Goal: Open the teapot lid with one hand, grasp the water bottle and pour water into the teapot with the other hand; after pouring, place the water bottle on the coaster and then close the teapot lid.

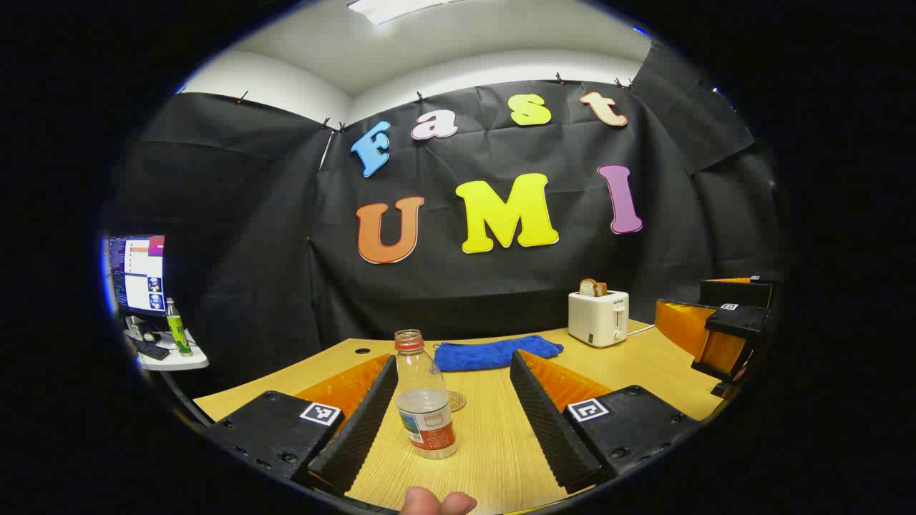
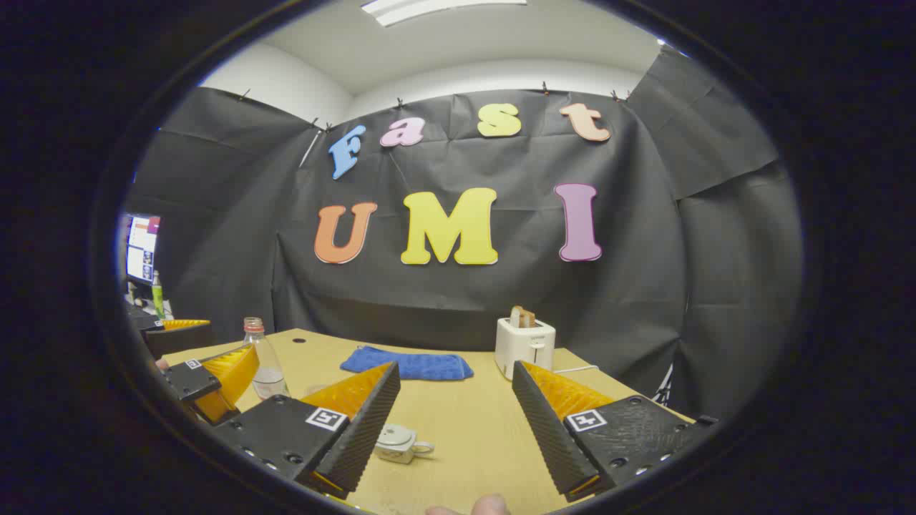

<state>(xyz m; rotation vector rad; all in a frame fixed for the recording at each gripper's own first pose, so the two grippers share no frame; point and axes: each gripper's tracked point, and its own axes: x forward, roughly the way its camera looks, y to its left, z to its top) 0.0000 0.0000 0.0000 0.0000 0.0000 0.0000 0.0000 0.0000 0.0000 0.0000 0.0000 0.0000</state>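
Note:
A clear water bottle (image 1: pixel 426 404), uncapped and part full, stands upright on the wooden table (image 1: pixel 494 458). It sits between the fingers of my left gripper (image 1: pixel 454 357), close to the left finger, and the jaws are wide open, not touching it. Right behind the bottle lies a round coaster (image 1: pixel 458 400). The small white teapot (image 2: pixel 398 442), lid on, rests low between the fingers of my open right gripper (image 2: pixel 455 368), next to its left finger. The bottle (image 2: pixel 263 361) and left gripper (image 2: pixel 207 354) appear far left in the right gripper view. The right gripper (image 1: pixel 705 307) shows at far right in the left gripper view.
A blue cloth (image 1: pixel 497 352) lies at the back of the table, with a white toaster (image 1: pixel 598 318) holding bread to its right. Off the table's left side stands a monitor (image 1: pixel 136 275) and a green bottle (image 1: pixel 177 329). A fingertip (image 1: pixel 436 503) shows at the bottom edge.

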